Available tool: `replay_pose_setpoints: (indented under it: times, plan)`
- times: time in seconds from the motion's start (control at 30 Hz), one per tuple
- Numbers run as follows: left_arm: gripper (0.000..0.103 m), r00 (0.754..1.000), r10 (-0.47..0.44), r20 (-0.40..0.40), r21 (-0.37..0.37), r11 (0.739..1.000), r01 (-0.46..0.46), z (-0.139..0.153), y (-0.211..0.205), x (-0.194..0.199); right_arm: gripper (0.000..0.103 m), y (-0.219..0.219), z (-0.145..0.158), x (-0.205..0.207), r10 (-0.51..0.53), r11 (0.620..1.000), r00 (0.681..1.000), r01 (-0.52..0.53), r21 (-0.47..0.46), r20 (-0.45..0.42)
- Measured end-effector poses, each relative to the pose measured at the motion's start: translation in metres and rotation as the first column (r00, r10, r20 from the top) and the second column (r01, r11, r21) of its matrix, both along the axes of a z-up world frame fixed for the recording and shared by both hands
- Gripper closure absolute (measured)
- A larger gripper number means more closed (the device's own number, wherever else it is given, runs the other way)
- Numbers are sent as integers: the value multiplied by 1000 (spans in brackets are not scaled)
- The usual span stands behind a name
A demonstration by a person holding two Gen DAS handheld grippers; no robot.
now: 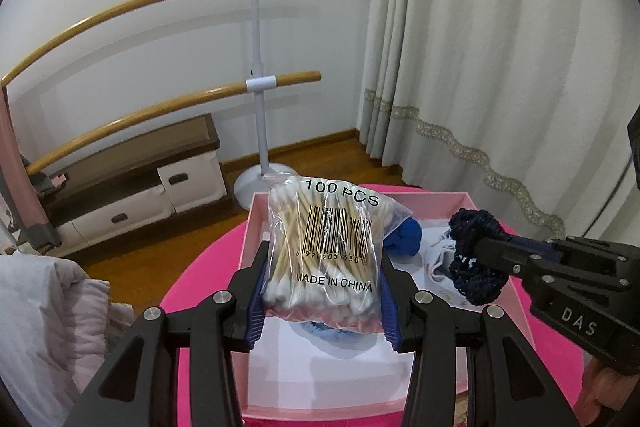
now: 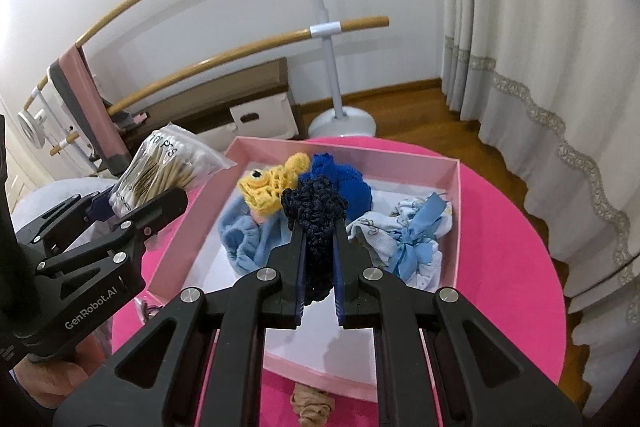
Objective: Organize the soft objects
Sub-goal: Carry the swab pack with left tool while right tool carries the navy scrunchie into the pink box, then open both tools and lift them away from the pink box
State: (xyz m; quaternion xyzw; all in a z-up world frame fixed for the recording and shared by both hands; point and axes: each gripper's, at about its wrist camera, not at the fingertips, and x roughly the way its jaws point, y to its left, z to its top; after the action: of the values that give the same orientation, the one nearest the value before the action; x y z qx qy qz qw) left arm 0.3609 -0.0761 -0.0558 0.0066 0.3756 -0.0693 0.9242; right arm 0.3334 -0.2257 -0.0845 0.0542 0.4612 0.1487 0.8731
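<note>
My left gripper is shut on a clear bag of cotton swabs, held above the left side of the pink box. In the right wrist view that bag hangs over the box's left wall. My right gripper is shut on a dark navy crocheted scrunchie, above the box's middle; from the left wrist view the scrunchie sits at the right gripper's tips. Inside the box lie a yellow crocheted piece, a blue knit piece, a light blue fleece item and a white cloth with a blue ribbon.
The box sits on a round pink table. A beige scrunchie lies on the table in front of the box. Behind stand a white stand with wooden bars, a low cabinet and curtains. Pale bedding lies left.
</note>
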Motion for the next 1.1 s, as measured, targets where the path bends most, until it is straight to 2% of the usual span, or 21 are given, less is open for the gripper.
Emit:
replay_pose_setpoints:
  times: [0.23,0.37,0.43,0.47,0.53,0.6,0.63,0.67,0.87,1.1]
  plan:
    - [59,999,-15,-46,2,1000,16,-5,-3,38,91,7,-8,12,10,1000,1000,-10,-10,-23]
    - [54,996,-30,-83,-1,1000,30,-7,-2,56,82,8,-12,17,4,1000,999,-5,-17,-34]
    - [47,996,-24,-84,12,1000,25,-7,-2,64,72,6,-13,17,-7,1000,999,6,-21,-34]
    - [40,997,-18,-80,17,1000,19,-6,-3,66,60,4,-13,17,-13,1000,999,12,-18,-30]
    - [35,998,9,-61,29,1000,-7,-3,-1,68,40,-1,-11,15,-40,999,999,40,-18,-16]
    - [25,998,21,-51,17,1000,-20,0,3,66,6,-10,-6,12,-67,998,998,67,-8,7]
    - [14,999,32,-41,14,999,-31,2,6,63,0,-12,-4,11,-74,997,997,74,0,15]
    - [7,999,40,-26,12,999,-39,5,8,62,0,-14,-2,10,-75,997,997,75,6,20]
    - [1,996,82,43,17,996,-83,17,16,32,0,-18,12,1,-109,994,993,109,6,54]
    - [0,990,94,108,58,993,-100,27,17,-14,0,-19,30,-16,-125,992,988,123,28,93]
